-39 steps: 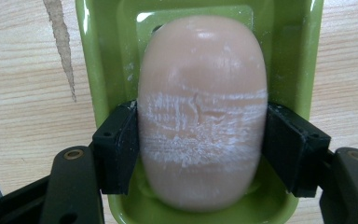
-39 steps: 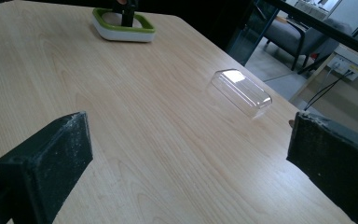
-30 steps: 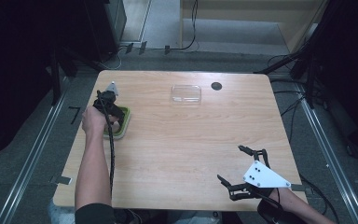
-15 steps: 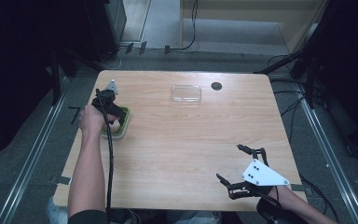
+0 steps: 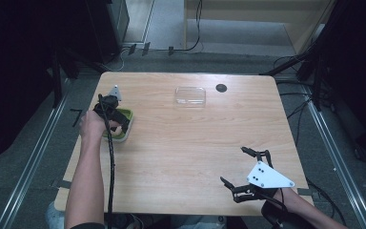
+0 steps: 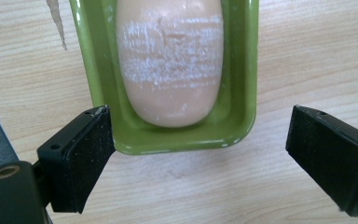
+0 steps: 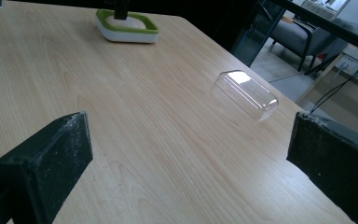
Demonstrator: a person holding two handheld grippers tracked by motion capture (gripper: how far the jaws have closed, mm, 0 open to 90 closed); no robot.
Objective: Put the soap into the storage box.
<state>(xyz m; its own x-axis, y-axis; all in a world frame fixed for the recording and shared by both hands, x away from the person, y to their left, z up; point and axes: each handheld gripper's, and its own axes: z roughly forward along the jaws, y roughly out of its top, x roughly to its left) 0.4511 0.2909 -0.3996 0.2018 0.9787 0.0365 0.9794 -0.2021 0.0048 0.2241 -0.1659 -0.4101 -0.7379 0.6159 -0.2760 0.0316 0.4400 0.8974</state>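
The left gripper view reveals a pale soap bar (image 6: 170,60) lying in the green dish (image 6: 242,84), which the high view hides beneath the hand. The left gripper (image 6: 205,158) hovers over it, jaws wide and empty. At lower right, the right gripper (image 5: 248,169) gapes, holding nothing. A clear lid (image 5: 190,95) sits upper centre on the tabletop (image 5: 181,152).

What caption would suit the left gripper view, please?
Open left gripper poised over a soap bar in its green dish.

- A light wooden table (image 5: 186,157) stands on a grey floor (image 5: 28,157).
- Black cables (image 5: 293,59) trail beyond the table's far edge.
- A grey armchair (image 7: 292,29) sits past its right edge.
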